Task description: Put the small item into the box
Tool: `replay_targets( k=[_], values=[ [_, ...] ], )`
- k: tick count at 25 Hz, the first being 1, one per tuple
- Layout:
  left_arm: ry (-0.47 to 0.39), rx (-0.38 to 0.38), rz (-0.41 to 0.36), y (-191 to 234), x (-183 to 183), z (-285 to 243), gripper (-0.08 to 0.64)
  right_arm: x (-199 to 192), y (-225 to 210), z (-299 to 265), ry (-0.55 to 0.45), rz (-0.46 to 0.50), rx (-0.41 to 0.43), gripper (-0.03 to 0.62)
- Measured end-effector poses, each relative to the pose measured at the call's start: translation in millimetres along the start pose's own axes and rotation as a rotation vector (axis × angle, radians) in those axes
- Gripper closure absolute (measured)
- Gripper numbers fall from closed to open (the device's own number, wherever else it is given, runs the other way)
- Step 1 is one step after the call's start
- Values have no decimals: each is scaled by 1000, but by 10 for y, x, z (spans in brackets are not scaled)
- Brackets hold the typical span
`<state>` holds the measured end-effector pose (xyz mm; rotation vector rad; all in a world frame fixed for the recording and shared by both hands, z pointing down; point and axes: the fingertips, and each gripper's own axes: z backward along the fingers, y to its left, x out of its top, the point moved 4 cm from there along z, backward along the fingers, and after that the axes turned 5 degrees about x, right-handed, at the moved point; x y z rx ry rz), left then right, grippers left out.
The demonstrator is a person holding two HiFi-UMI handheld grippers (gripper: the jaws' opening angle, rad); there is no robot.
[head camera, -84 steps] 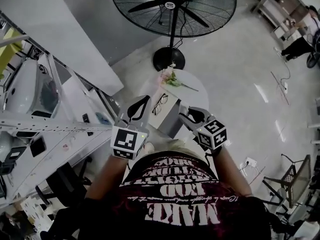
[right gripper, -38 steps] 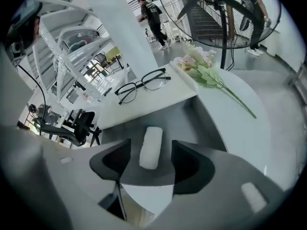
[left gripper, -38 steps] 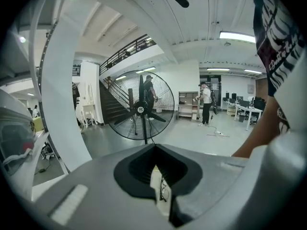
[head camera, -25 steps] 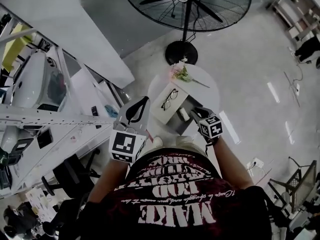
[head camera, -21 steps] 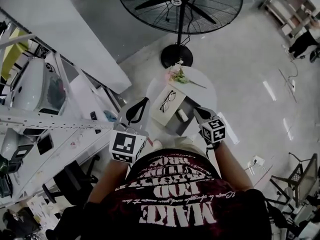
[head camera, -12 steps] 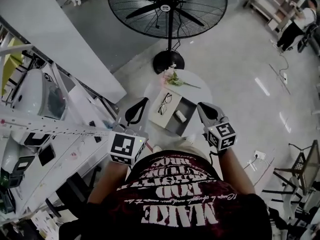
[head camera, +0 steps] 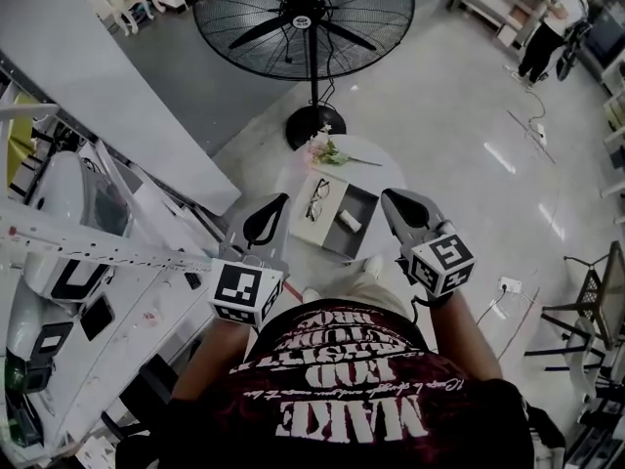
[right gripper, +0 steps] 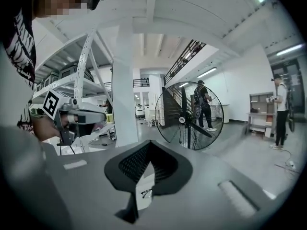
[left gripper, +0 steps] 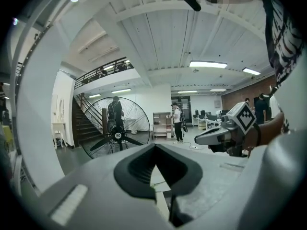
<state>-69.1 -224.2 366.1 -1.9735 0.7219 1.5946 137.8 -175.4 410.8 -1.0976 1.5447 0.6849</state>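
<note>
On a small round white table [head camera: 387, 168] lies an open dark box [head camera: 358, 204] with a small white item [head camera: 349, 220] inside it. The white lid [head camera: 311, 225] beside it carries a pair of glasses [head camera: 317, 199]. My left gripper [head camera: 275, 203] hangs shut and empty above the table's left edge. My right gripper [head camera: 391, 198] is shut and empty too, just right of the box and above it. The right gripper view shows the lid [right gripper: 144, 183] and the glasses [right gripper: 142, 193] through the gap below the shut jaws.
A flower sprig [head camera: 328, 151] lies at the table's far side. A big standing fan [head camera: 303, 13] rises just beyond the table. White shelving with appliances [head camera: 68, 213] runs along the left. A person [head camera: 547, 22] stands far off at the upper right.
My right gripper has drawn back to the right, away from the box. The small white item stays in the box. The left gripper has hardly moved.
</note>
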Motion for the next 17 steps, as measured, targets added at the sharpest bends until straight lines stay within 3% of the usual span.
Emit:
replay_targets(
  k=[9, 17],
  values=[
    [-5, 35, 28, -79, -83, 128, 560, 14, 103, 191, 27, 42, 26, 563],
    [-9, 64, 32, -358, 14, -214, 560, 43, -195, 234, 22, 53, 79, 563]
  ],
)
